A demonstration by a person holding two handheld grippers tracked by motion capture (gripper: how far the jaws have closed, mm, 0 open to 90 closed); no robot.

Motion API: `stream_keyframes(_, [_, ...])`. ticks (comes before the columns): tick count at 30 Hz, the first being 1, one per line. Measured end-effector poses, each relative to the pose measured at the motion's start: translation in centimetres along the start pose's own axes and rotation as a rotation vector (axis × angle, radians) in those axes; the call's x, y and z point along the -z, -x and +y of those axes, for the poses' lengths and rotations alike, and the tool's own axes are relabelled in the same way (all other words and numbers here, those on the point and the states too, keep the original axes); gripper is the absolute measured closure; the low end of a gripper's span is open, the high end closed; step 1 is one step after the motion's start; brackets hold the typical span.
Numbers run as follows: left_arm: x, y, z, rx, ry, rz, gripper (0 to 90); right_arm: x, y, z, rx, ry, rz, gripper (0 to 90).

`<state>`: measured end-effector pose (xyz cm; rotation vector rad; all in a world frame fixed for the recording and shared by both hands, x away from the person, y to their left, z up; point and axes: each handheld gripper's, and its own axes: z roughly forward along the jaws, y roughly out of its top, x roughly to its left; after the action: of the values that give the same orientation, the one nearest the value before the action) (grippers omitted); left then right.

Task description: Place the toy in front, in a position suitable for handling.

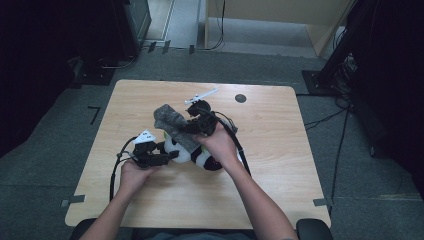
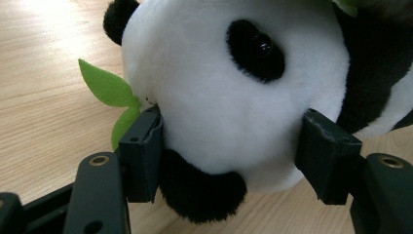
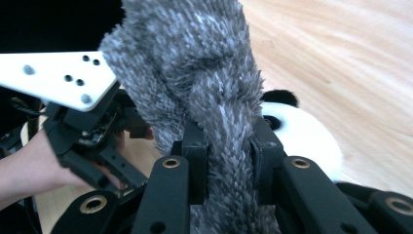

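On the counter (image 1: 150,200), a little toward 8 o'clock from its middle, the left gripper (image 1: 167,157) has its jaws pinching the head of a toy panda (image 2: 229,92); the white plush bulges between the two pads, so it looks soft and squashy, light, and unlikely to break. A green felt leaf (image 2: 104,87) sticks out at 9 o'clock of the head. The head seems the firmest place to hold, being round and well stuffed.

Toward 2 o'clock from that gripper, the right gripper (image 1: 192,125) has its jaws pressed nearly together on a grey fuzzy cloth (image 3: 204,87), which hangs limp and folds over the panda's body. It is likely floppy and would slip through a loose hold, so a bunched fold deep between the pads suits it best.
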<state>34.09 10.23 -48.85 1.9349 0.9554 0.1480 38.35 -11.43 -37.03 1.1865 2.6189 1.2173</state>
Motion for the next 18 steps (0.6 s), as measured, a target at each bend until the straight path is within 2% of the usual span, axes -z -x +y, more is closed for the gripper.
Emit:
stream_keyframes(5, [0.0, 0.1, 0.0, 0.0, -0.005, 0.004, 33.6, -2.5, -0.1, -0.3, -0.009, -0.055, -0.009, 72.1])
stream_keyframes(7, [0.0, 0.1, 0.0, -0.003, -0.008, 0.004, 34.1, -2.9, -0.1, -0.8, 0.011, -0.052, -0.003, 73.7])
stream_keyframes(10, [0.0, 0.1, 0.0, 0.001, -0.011, 0.006, 35.5, -2.6, -0.1, -1.3, 0.034, -0.041, 0.003, 75.3])
stream_keyframes(18, [0.0, 0.0, 0.1, 0.029, -0.011, 0.001, 36.7, -1.0, 0.1, -3.1, 0.086, -0.066, 0.023, 76.1])
